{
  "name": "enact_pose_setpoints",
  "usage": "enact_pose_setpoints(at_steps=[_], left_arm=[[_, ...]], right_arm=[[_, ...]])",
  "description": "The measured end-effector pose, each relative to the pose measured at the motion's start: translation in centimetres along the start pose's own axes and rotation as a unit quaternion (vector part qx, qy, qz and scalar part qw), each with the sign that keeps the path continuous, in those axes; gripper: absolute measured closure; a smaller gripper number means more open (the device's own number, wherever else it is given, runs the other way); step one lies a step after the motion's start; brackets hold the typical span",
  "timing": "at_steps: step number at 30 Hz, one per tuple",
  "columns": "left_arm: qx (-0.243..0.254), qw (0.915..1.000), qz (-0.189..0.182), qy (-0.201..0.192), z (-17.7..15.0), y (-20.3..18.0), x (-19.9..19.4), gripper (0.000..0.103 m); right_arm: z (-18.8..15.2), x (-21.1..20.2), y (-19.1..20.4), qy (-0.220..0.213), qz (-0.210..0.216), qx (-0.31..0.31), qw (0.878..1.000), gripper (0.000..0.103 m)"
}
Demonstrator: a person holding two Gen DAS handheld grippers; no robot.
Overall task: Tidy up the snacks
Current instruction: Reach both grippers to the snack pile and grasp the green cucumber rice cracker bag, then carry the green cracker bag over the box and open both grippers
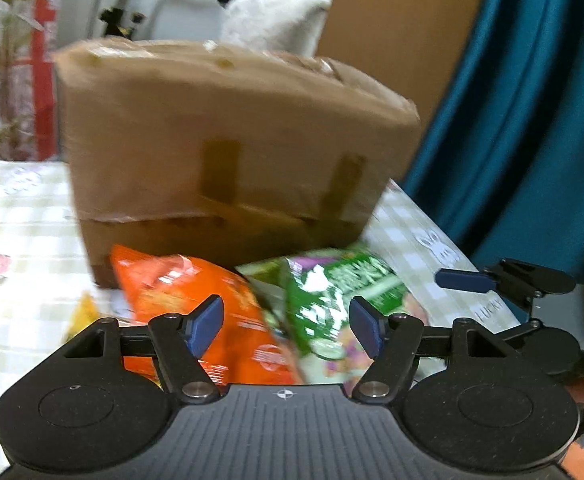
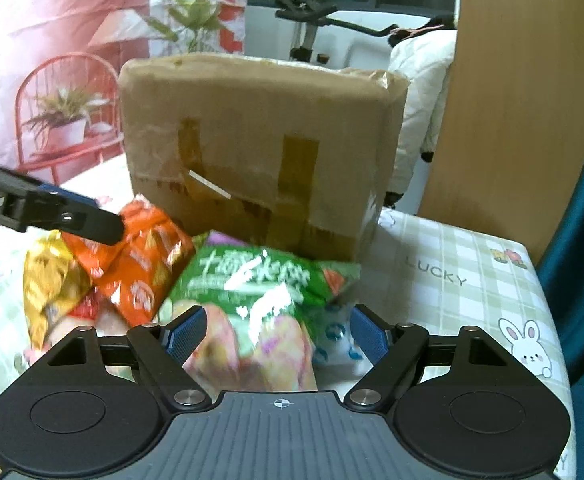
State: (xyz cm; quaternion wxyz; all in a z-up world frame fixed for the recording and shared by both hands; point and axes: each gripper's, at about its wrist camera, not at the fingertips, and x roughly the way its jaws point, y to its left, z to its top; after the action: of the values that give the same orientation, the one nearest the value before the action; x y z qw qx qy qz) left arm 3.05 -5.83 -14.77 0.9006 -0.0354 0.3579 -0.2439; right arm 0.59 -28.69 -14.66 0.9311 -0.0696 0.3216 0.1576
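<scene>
Lying light, crinkly and slippery on the tabletop (image 2: 452,264), the green snack bag (image 2: 252,292) suits a sealed-edge pinch; both grippers' jaws stand spread, empty.

Your left wrist view smears the cardboard box (image 1: 228,152) with motion blur; the right is sharper. Soft indoor light, glare on the green snack bag (image 2: 260,280), fisheye-bent edges.

Snack bags crowd a checked tablecloth (image 2: 452,264) before a taped cardboard box (image 2: 260,140). The right gripper (image 2: 278,330) hovers with jaws apart over a green bag (image 2: 260,280) (pads not pressing), while the left gripper (image 2: 104,226) reaches an orange bag (image 2: 148,256) beside a yellow one (image 2: 46,280).
</scene>
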Motion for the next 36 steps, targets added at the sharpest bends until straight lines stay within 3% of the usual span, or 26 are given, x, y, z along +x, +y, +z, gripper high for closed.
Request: enact_pose_setpoints(at_steps=[5,16,23,24,26,30,36], left_arm=[[0.008,0.9988,-0.038,0.029,-0.9,-1.2,1.6,0.031],[-0.005,0.9975,-0.046,0.054,-0.9,-1.2,5.6,0.03],[-0.024,0.9947,-0.068,0.075,-0.7,-0.7,8.1,0.025],[-0.021,0.9945,-0.069,0.075,-0.7,-0.9,8.1,0.025],[-0.004,0.9945,-0.074,0.074,-0.7,-1.4,8.1,0.037],[0.042,0.9946,-0.072,0.062,-0.3,-3.1,6.6,0.039],[0.055,0.9922,-0.105,0.038,0.6,-4.5,4.3,0.04]], right_arm=[[-1.2,0.2,-0.1,0.01,0.02,-0.026,0.999,0.026],[-1.3,2.3,-0.2,0.023,0.074,-0.052,0.996,0.023],[-1.4,3.3,-0.6,0.025,0.082,-0.037,0.996,0.022],[-1.5,3.4,-0.7,0.025,0.084,-0.033,0.996,0.023],[-1.6,3.2,-0.7,0.022,0.095,-0.022,0.995,0.036],[-1.5,1.6,-0.6,0.013,0.096,-0.007,0.995,0.048],[-0.6,-2.1,-0.6,-0.003,0.064,-0.007,0.998,0.048]])
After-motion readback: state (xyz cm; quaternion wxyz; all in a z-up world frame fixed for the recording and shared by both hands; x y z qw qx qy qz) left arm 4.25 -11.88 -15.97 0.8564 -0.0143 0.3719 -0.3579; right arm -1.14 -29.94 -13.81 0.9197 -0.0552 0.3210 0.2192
